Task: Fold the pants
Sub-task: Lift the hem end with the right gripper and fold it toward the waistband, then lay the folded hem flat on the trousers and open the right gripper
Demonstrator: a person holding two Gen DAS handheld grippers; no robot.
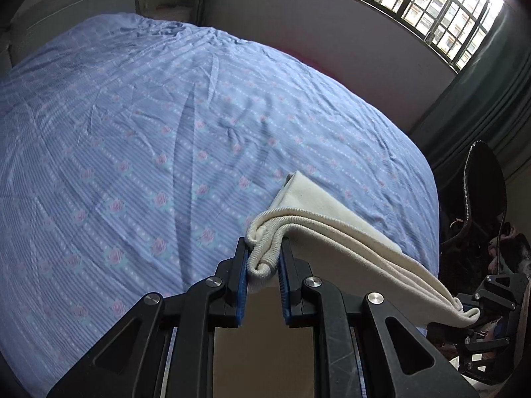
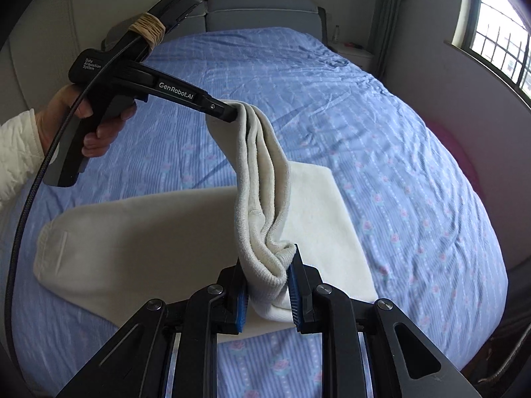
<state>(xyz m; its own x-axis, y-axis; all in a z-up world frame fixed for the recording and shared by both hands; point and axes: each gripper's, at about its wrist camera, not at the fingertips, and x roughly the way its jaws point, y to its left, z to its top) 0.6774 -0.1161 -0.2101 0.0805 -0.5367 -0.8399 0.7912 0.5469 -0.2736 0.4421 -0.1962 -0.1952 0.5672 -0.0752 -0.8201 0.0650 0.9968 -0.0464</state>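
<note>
Jaws on our left gripper (image 1: 264, 267) are clamped on a bunched ribbed edge of the cream knitted pants (image 2: 159, 232), and those on our right gripper (image 2: 267, 287) pinch the same ribbed band further along, so the cloth hangs taut between them above the bed. The rest of the pants lies flat on the blue bedsheet with pink flowers (image 2: 381, 152), folded over itself. Our bare left hand (image 2: 83, 122) grips the black handle. Beyond stands the barred window (image 1: 428, 3).
</note>
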